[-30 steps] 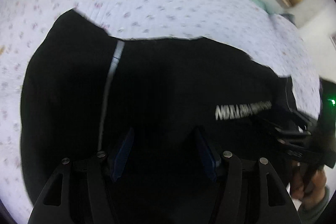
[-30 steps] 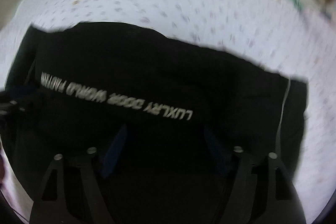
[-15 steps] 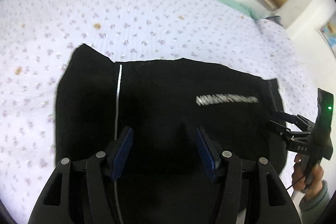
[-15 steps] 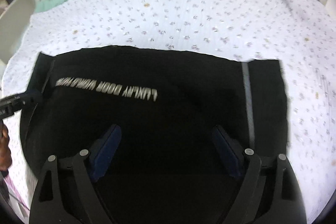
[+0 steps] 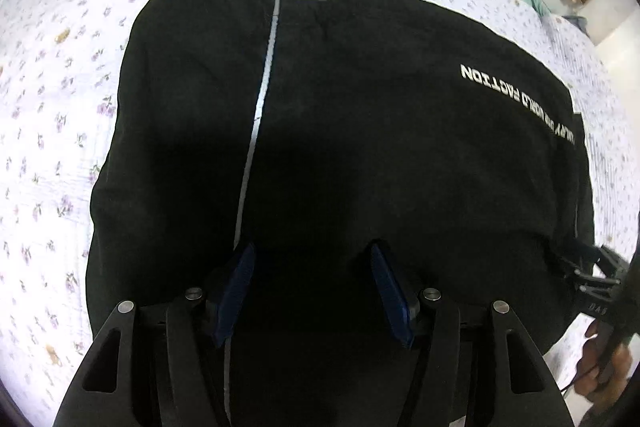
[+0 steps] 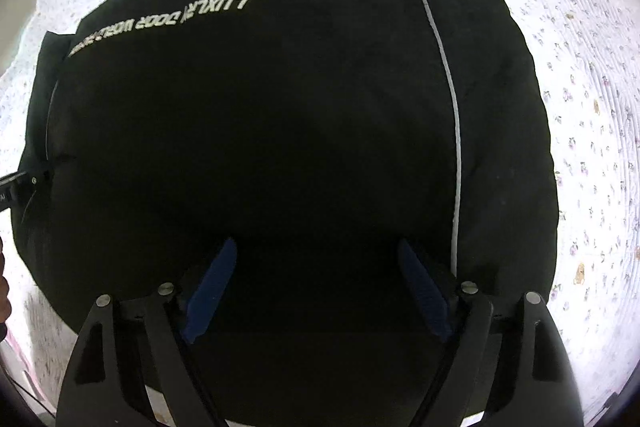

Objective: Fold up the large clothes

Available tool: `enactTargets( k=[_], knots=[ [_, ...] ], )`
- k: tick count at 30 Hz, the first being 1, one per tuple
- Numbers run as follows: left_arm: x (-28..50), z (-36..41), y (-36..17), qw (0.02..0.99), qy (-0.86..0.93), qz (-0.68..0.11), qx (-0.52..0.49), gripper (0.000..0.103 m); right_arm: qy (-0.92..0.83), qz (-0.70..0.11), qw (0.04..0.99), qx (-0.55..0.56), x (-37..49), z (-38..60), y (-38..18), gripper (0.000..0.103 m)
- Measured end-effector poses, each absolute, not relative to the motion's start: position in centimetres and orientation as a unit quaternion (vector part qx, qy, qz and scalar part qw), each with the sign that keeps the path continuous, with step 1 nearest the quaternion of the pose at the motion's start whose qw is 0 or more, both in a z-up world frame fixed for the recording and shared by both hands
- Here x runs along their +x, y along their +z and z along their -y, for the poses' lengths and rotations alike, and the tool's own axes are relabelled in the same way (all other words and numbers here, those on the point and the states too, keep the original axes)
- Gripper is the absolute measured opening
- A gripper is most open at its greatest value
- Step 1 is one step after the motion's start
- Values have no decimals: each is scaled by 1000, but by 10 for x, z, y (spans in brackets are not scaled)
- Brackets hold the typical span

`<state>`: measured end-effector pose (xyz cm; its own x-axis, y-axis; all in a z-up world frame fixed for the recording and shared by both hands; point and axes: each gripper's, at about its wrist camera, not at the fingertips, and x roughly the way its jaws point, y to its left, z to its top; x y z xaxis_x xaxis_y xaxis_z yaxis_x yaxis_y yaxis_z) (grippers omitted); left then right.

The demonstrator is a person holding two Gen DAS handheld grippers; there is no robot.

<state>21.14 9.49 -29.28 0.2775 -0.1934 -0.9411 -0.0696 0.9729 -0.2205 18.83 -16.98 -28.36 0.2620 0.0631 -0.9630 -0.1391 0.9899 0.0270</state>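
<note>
Looking along the left gripper [image 5: 310,281], blue pads spread apart and empty: the folded black fabric garment with grey piping and white lettering [image 5: 360,131] lies directly ahead on the floral quilted bedspread [image 5: 60,107], long axis left-to-right; right wrist view: right gripper [image 6: 316,283] likewise agape, equally near, over the garment's near edge

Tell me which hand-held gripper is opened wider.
The right hand-held gripper: its blue pads stand farther apart over the black garment than the left hand-held gripper's.
</note>
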Motion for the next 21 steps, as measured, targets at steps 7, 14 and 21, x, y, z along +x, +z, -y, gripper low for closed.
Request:
enactTargets(
  k=[7, 14, 21],
  knots=[
    [223, -113, -248, 808, -72, -569, -130, 60, 89, -593, 800, 8, 221, 194, -241, 75],
    [290, -150, -270, 811, -22, -569, -135, 60, 50, -572, 818, 35, 299, 227, -239, 75],
    [312, -139, -312, 792, -22, -600, -114, 61, 46, -607, 792, 55, 327, 245, -285, 76]
  ],
)
